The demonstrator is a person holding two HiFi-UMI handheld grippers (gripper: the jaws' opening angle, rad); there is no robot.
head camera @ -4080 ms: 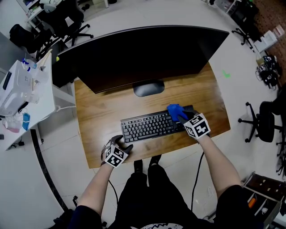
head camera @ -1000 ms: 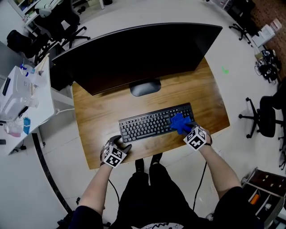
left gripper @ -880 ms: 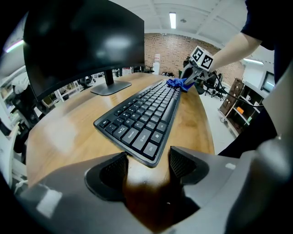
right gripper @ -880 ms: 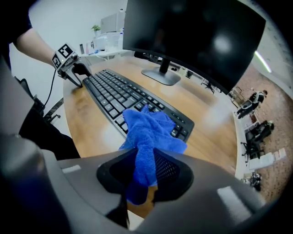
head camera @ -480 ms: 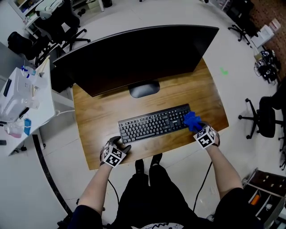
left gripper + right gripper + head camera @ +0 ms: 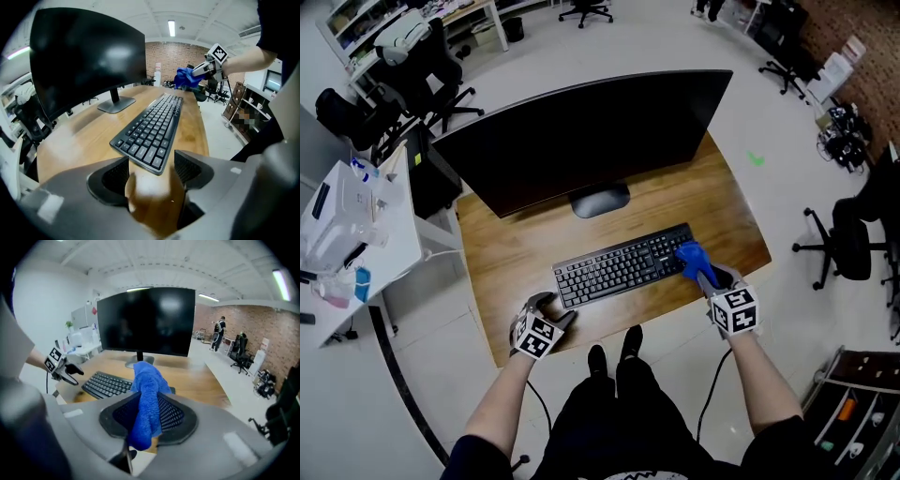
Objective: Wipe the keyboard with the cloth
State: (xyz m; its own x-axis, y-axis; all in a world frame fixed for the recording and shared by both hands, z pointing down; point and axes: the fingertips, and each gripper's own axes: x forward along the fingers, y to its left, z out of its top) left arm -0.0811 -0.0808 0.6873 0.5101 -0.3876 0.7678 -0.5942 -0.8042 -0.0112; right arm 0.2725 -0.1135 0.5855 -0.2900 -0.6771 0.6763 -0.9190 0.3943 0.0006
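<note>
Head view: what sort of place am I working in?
Probably an open office or lab: a wooden desk with a big monitor and keyboard, rolling office chairs around it, and a brick wall at the far end.

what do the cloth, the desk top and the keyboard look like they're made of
Cloth: blue, with a fuzzy nap and soft folds; probably microfibre or terry.
Desk top: brown with streaky grain and a slight sheen; wood or a wood-look laminate, can't tell which.
Keyboard: matte black moulded keys and frame, most likely plastic.
</note>
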